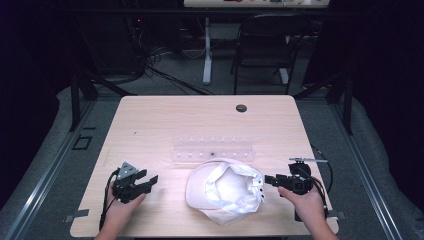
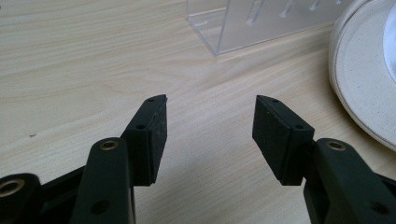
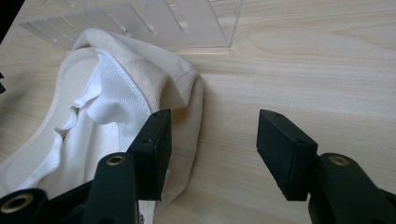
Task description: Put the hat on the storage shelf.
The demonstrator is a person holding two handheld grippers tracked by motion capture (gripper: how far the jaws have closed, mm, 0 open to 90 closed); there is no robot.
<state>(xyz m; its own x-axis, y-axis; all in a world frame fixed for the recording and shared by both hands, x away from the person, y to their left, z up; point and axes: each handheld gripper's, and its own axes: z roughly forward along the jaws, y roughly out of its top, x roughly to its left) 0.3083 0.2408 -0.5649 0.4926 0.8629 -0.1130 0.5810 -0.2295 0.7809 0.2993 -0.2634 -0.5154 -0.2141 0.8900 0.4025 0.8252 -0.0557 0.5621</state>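
Observation:
A cream cap point(image 1: 225, 189) lies upside down near the table's front edge, its white lining facing up. My left gripper point(image 1: 148, 180) rests open on the wood to the left of the cap, with the cap's brim point(image 2: 362, 79) off to its right. My right gripper point(image 1: 270, 180) is open at the cap's right side. In the right gripper view, the gripper point(image 3: 212, 140) has one finger point(image 3: 154, 144) over the edge of the cap point(image 3: 121, 107) and the other over bare wood. Nothing is held.
A clear acrylic rack point(image 1: 214, 148) lies just behind the cap, also showing as the rack point(image 2: 261, 21) and the rack point(image 3: 140, 21) in the gripper views. A round cable hole point(image 1: 241, 108) sits near the table's far edge. A chair point(image 1: 265, 45) stands beyond the table.

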